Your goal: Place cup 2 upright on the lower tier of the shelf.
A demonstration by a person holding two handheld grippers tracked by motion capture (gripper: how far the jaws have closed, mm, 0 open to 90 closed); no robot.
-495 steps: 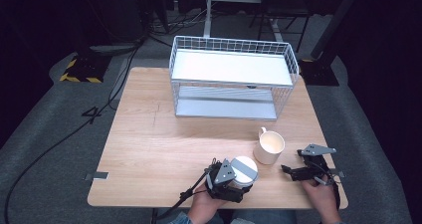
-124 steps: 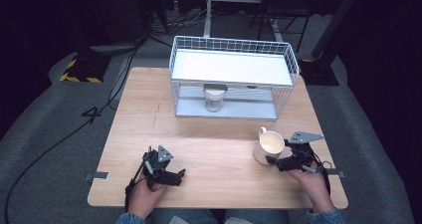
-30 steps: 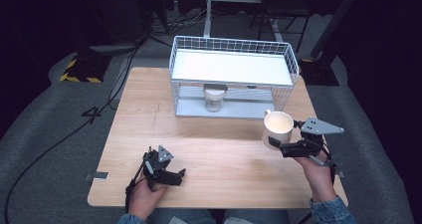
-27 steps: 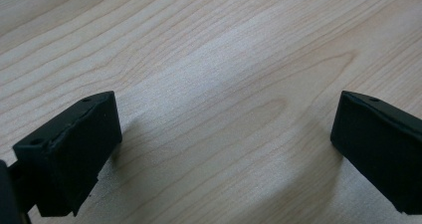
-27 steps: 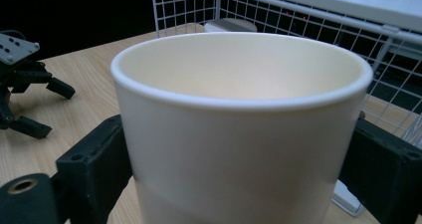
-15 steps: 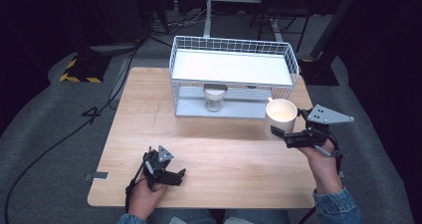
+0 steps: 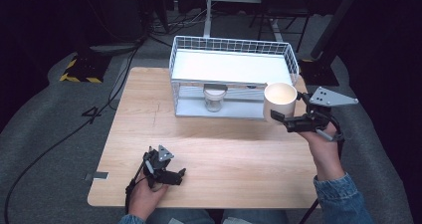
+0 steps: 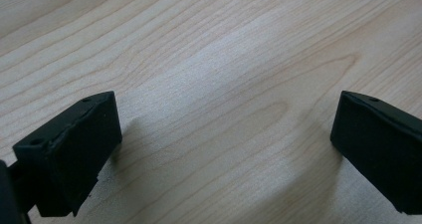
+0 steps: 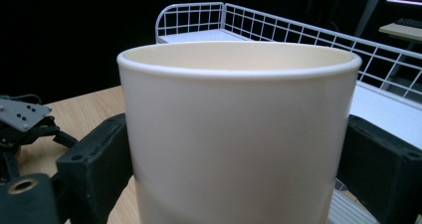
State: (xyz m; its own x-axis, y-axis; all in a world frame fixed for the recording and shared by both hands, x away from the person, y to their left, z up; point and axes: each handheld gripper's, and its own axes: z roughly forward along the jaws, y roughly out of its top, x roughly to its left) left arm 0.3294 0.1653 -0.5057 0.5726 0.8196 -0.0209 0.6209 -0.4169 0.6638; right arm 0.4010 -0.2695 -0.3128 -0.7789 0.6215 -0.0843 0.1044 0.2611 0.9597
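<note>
Over at about 3 o'clock on the bench [image 7: 224, 149], the right gripper [image 7: 278, 118] has a cream cup [image 7: 280, 100] held up in the air, upright, mouth facing up, right in front of the right end of the white wire rack [image 7: 234, 59]. From the high view you mostly get the cup's open top and can't really see how it's being gripped, but the right gripper view sorts that out: the cup [image 9: 239, 134] sits between the two black fingers [image 9: 94, 169], one pressed against each side of its wall, so it's pinched around the body. That same view also looks past the rim to the rack's [image 9: 298, 30] mesh railing and its white upper shelf, and off at 9 o'clock you can catch the left gripper [image 9: 22, 127] sitting low on the wood. Only the high view shows the lower shelf of the rack, where a small jar [image 7: 214, 97] stands upright under the top shelf, well apart from the cup. Down at 7 o'clock the left gripper [image 7: 174, 175] rests near the front edge of the bench in the person's hand. Its own view is just bare wood grain [image 8: 224, 84] with the fingers [image 8: 74, 149] spread wide, nothing between them.
</note>
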